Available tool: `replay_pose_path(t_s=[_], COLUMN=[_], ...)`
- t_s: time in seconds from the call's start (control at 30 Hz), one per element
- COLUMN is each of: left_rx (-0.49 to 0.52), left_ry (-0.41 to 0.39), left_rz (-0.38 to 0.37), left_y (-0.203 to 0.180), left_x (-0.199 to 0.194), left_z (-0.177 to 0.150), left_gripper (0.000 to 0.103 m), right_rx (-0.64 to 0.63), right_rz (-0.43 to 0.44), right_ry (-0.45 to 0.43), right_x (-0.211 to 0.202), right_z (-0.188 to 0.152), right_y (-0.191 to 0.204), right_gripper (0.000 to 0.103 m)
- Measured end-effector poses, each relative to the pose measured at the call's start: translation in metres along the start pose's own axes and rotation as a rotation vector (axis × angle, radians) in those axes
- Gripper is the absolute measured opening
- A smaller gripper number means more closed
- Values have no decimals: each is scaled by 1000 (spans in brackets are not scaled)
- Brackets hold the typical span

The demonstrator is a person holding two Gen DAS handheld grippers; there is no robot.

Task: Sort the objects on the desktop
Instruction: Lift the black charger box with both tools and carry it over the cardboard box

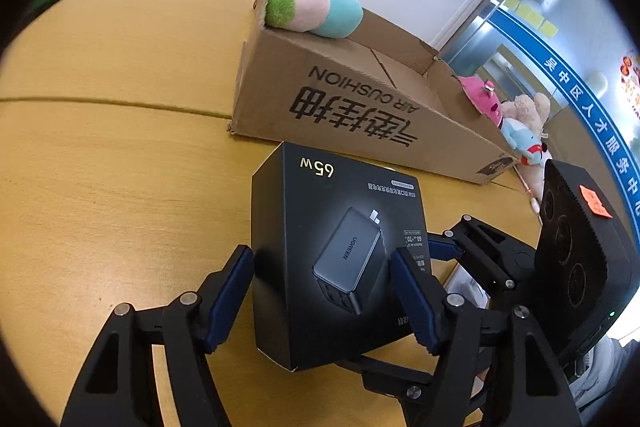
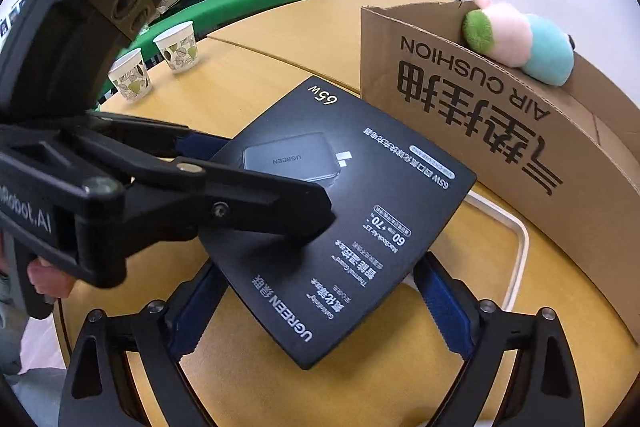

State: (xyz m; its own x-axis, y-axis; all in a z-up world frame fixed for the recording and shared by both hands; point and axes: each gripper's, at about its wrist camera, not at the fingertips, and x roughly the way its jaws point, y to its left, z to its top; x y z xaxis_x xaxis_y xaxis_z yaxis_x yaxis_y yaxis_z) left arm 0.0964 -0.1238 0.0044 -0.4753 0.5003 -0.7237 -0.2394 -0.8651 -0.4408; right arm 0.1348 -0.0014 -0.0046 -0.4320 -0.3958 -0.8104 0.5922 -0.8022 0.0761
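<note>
The black charger box is clenched between the fingers of the left gripper, lifted above the tabletop near the cardboard box. The right gripper is spread beneath it, released. A level, steady carry is advised.

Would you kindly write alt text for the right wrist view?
A black charger box is gripped by the left gripper above a wooden table, with the right gripper open beneath it. A cardboard box holding a plush toy stands behind.
</note>
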Motion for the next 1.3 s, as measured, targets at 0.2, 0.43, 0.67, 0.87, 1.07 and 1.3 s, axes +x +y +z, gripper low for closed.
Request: replay_pose_path(t_s=[0.2,0.43,0.67,0.87,1.07,1.3], left_rx=[73,244,397,417,392,328], left_ry=[-130,-315,-455,-493,-472,-386], left_rz=[-2,-67,-142,-190,-153,-117], left_y=[-42,-122,-194,-223,-225,-207], left_x=[-35,-73,-91,-82,-54,21], left_z=[16,80,155,215,263,307], left_gripper=[70,70,70,70,69,69], right_rx=[10,-38,-98,-107,-121,-81], right_rz=[-22,-174,-364,-428,-417,-320], right_ry=[-127,-309,-423,-440,-393,-286], right_x=[-45,-136,-233,-275,-274,-221], right_z=[13,47,93,133,178,211], right_y=[-4,-26,-68,-112,-169,-255], right_gripper=[92,92,92,92,92,92])
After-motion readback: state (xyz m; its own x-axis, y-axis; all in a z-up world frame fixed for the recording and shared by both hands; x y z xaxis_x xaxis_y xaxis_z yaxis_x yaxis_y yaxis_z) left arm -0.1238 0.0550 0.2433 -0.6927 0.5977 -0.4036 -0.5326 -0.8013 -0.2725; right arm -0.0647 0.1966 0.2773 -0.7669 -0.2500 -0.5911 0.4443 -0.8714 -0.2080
